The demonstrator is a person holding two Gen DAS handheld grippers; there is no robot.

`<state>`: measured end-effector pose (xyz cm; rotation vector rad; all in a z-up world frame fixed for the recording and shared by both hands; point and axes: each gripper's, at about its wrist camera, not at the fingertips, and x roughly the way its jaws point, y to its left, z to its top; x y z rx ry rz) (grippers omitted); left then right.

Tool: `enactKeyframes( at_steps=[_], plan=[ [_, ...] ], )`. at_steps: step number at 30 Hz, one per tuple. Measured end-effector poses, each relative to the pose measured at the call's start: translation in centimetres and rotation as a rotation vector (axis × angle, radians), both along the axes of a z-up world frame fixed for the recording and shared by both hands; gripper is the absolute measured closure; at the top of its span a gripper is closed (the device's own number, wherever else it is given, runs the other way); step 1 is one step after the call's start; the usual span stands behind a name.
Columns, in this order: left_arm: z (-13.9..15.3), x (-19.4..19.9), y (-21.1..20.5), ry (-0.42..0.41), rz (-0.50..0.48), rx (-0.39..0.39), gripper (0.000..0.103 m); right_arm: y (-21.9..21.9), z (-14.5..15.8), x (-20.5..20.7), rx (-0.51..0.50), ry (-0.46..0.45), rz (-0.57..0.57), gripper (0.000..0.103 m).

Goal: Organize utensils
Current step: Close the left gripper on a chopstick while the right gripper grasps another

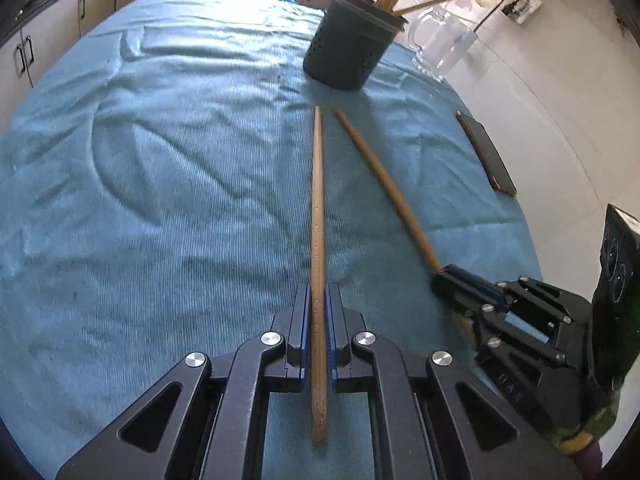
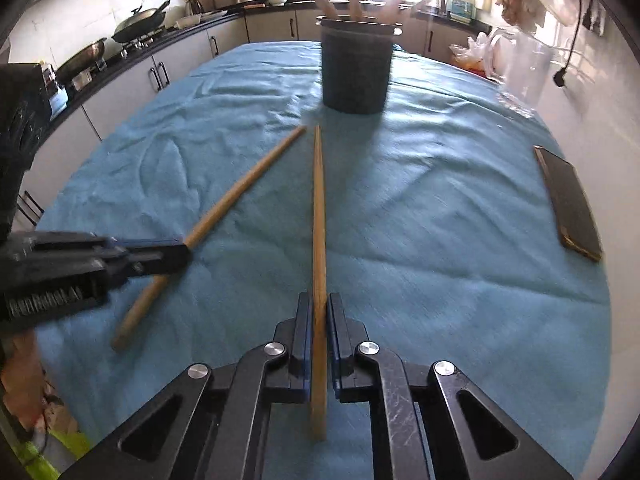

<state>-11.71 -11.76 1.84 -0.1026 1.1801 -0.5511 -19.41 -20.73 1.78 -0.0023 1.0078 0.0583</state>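
Note:
My left gripper (image 1: 319, 292) is shut on a long wooden chopstick (image 1: 318, 200) that points forward toward the dark perforated utensil holder (image 1: 348, 48). My right gripper (image 2: 319, 300) is shut on a second wooden chopstick (image 2: 318, 208), also pointing at the holder (image 2: 356, 76). Each gripper shows in the other's view: the right gripper (image 1: 452, 276) with its chopstick (image 1: 384, 176), the left gripper (image 2: 176, 250) with its chopstick (image 2: 240, 196). The holder has several wooden utensils standing in it. Both chopsticks are just above the blue cloth (image 1: 160, 160).
A dark phone (image 1: 486, 154) lies on the cloth's right side, also in the right wrist view (image 2: 568, 204). A clear glass jug (image 1: 440, 44) stands right of the holder. Kitchen cabinets and a stove with pans (image 2: 140, 24) surround the table.

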Motion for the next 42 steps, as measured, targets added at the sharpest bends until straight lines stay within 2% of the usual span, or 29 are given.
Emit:
enactKeyframes(
  at_steps=[4, 6, 8, 9, 14, 24, 32, 42],
  plan=[
    [0.2, -0.7, 0.1, 0.034, -0.037, 0.019, 0.096, -1.2, -0.1, -2.3, 0.004, 0.038, 0.003, 0.093],
    [0.4, -0.7, 0.1, 0.054, -0.044, 0.018, 0.096, -1.6, 0.0, -3.1, 0.018, 0.041, 0.009, 0.085],
    [0.7, -0.4, -0.1, 0.058, -0.05, 0.017, 0.096, -1.9, 0.1, -3.3, 0.03, 0.048, 0.016, 0.071],
    [0.8, -0.3, -0.2, 0.052, -0.048, 0.023, 0.096, -2.0, 0.2, -3.1, 0.032, 0.046, 0.018, 0.071],
    [0.2, 2.0, -1.7, 0.04, -0.04, 0.079, 0.095, -1.7, 0.0, -1.0, 0.038, 0.025, 0.031, 0.07],
    [0.1, 6.7, -3.8, 0.037, -0.025, 0.108, 0.094, -2.7, -0.3, 4.9, -0.002, 0.032, 0.016, 0.071],
    [0.1, 8.5, -5.2, 0.006, -0.035, 0.13, 0.094, -4.4, -0.3, 8.8, -0.019, 0.042, -0.034, 0.071],
    [0.0, 9.0, -5.7, -0.042, -0.061, 0.126, 0.094, -4.2, -0.3, 12.7, -0.027, 0.025, -0.076, 0.071]
  ],
)
